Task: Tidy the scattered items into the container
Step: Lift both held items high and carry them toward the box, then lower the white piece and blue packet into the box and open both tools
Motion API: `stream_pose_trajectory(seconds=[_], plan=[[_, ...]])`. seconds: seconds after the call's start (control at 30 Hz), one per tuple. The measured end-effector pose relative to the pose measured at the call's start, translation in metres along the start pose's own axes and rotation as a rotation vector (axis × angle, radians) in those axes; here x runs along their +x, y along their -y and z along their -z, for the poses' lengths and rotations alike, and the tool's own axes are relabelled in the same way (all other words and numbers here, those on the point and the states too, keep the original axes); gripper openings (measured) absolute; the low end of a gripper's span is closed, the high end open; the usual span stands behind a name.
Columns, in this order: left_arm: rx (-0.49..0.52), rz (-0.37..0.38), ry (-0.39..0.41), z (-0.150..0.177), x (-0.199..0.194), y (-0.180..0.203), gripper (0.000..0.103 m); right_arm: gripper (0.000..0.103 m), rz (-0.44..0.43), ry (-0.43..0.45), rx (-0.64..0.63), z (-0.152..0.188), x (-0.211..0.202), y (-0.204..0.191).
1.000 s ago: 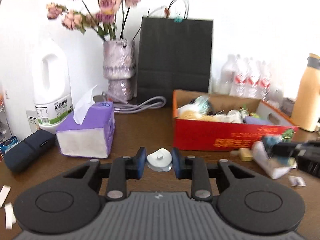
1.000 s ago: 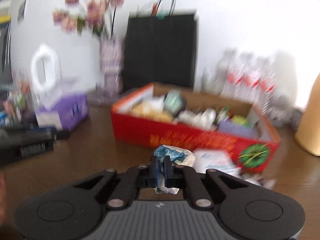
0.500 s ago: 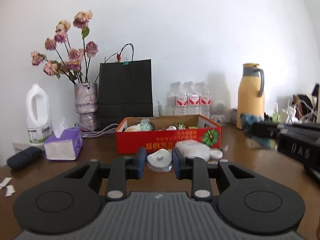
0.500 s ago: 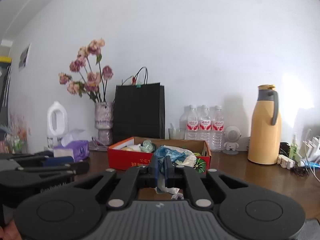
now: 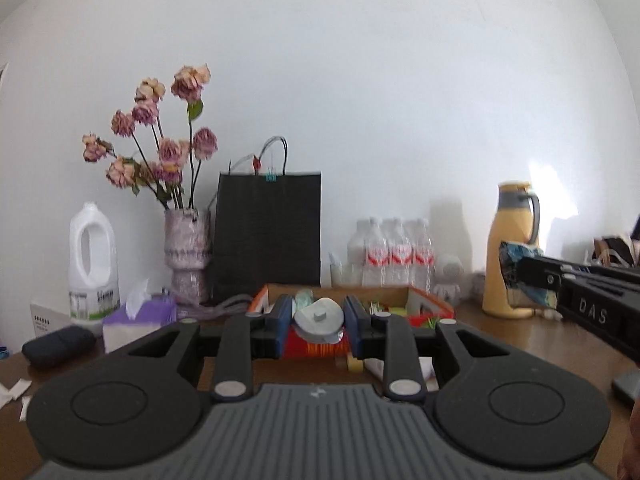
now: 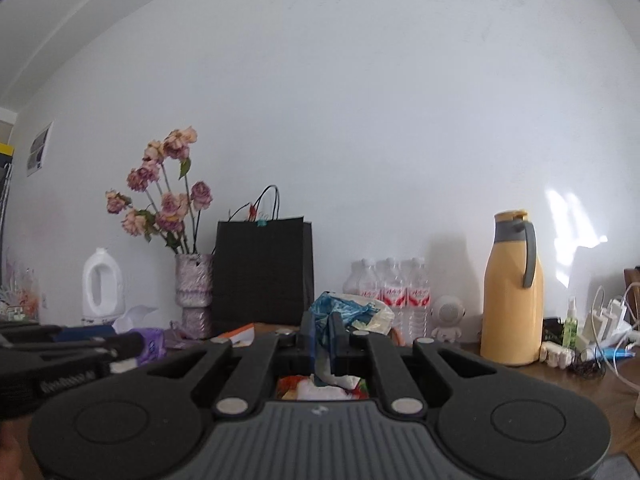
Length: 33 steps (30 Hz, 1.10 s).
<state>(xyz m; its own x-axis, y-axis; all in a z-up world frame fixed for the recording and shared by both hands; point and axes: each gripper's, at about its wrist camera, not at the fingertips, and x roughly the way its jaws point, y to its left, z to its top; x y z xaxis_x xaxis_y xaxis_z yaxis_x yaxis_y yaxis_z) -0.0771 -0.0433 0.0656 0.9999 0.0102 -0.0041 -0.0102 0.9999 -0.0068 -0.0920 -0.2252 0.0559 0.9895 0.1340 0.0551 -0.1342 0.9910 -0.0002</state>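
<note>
**Both tongs pulled back from the box, loads still held**

Both grippers have backed away from the red box (image 5: 430, 304), now low at centre frame. The left gripper (image 5: 319, 318) clenches a white cap-like piece (image 5: 320, 316); the right gripper (image 6: 322, 330) pinches a crumpled blue-and-white wrapper (image 6: 344, 312). A loose pinch could let the wrapper slip short of the box. Scattered bits lie on the brown table (image 5: 520, 340) before it. A white wall, black bag (image 5: 267, 228), dried flowers (image 5: 160, 136) and yellow flask (image 6: 512, 292) stand behind.
</note>
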Motion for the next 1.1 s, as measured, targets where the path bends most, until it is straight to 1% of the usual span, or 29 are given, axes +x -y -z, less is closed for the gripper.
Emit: stream_pose_trajectory(seconds=[0.07, 0.17, 0.2, 0.27, 0.3, 0.33, 0.4, 0.5, 0.57, 0.6, 0.67, 0.7, 0.73, 0.77, 0.83, 0.87, 0.9, 0.97, 1.03, 1.07, 1.1], plan=[[-0.023, 0.018, 0.054, -0.027, 0.023, -0.007, 0.029, 0.006, -0.016, 0.033, -0.026, -0.018, 0.022, 0.005], [-0.023, 0.049, 0.142, -0.074, 0.057, -0.015, 0.029, 0.006, -0.029, 0.123, -0.055, -0.057, 0.058, 0.013], [-0.016, 0.052, 0.16, -0.089, 0.068, -0.016, 0.029, 0.006, -0.032, 0.156, -0.054, -0.072, 0.069, 0.018], [-0.002, 0.066, 0.164, -0.113, 0.09, -0.018, 0.029, 0.006, -0.037, 0.2, -0.057, -0.097, 0.089, 0.024], [0.005, 0.08, 0.151, -0.123, 0.101, -0.02, 0.029, 0.006, -0.038, 0.21, -0.062, -0.107, 0.098, 0.026], [0.009, 0.092, 0.13, -0.131, 0.114, -0.021, 0.029, 0.006, -0.044, 0.21, -0.067, -0.116, 0.107, 0.029], [0.014, 0.111, 0.069, -0.145, 0.14, -0.022, 0.029, 0.006, -0.064, 0.172, -0.086, -0.136, 0.131, 0.035], [0.034, 0.169, -0.094, -0.162, 0.189, -0.02, 0.029, 0.006, -0.104, 0.047, -0.096, -0.164, 0.175, 0.044], [0.034, 0.198, -0.212, -0.16, 0.226, -0.019, 0.029, 0.005, -0.148, -0.083, -0.098, -0.172, 0.209, 0.049], [0.039, 0.193, -0.255, -0.154, 0.242, -0.018, 0.029, 0.005, -0.173, -0.152, -0.098, -0.17, 0.228, 0.05], [0.044, 0.167, -0.318, -0.136, 0.269, -0.017, 0.029, 0.006, -0.21, -0.305, -0.084, -0.157, 0.262, 0.055], [0.034, 0.15, -0.341, -0.126, 0.276, -0.019, 0.029, 0.007, -0.216, -0.389, -0.064, -0.146, 0.276, 0.061], [0.009, 0.144, -0.363, -0.114, 0.278, -0.024, 0.029, 0.011, -0.216, -0.479, -0.033, -0.132, 0.286, 0.069], [-0.017, 0.163, -0.384, -0.103, 0.276, -0.03, 0.029, 0.016, -0.219, -0.566, -0.005, -0.114, 0.29, 0.078], [-0.056, 0.189, -0.425, -0.076, 0.262, -0.041, 0.029, 0.027, -0.246, -0.694, 0.004, -0.078, 0.281, 0.095], [-0.058, 0.192, -0.447, -0.063, 0.257, -0.045, 0.029, 0.038, -0.267, -0.743, -0.016, -0.057, 0.273, 0.103], [-0.061, 0.192, -0.476, -0.051, 0.255, -0.048, 0.029, 0.04, -0.281, -0.794, -0.044, -0.036, 0.263, 0.112], [-0.07, 0.197, -0.53, -0.034, 0.258, -0.053, 0.029, 0.04, -0.282, -0.91, -0.095, 0.005, 0.248, 0.123], [-0.066, 0.195, -0.56, -0.027, 0.261, -0.053, 0.029, 0.04, -0.289, -0.985, -0.124, 0.033, 0.243, 0.132], [-0.062, 0.198, -0.562, -0.027, 0.261, -0.051, 0.029, 0.04, -0.316, -0.99, -0.143, 0.041, 0.243, 0.134], [-0.058, 0.202, -0.556, -0.028, 0.26, -0.05, 0.029, 0.041, -0.354, -0.977, -0.163, 0.047, 0.244, 0.134]])
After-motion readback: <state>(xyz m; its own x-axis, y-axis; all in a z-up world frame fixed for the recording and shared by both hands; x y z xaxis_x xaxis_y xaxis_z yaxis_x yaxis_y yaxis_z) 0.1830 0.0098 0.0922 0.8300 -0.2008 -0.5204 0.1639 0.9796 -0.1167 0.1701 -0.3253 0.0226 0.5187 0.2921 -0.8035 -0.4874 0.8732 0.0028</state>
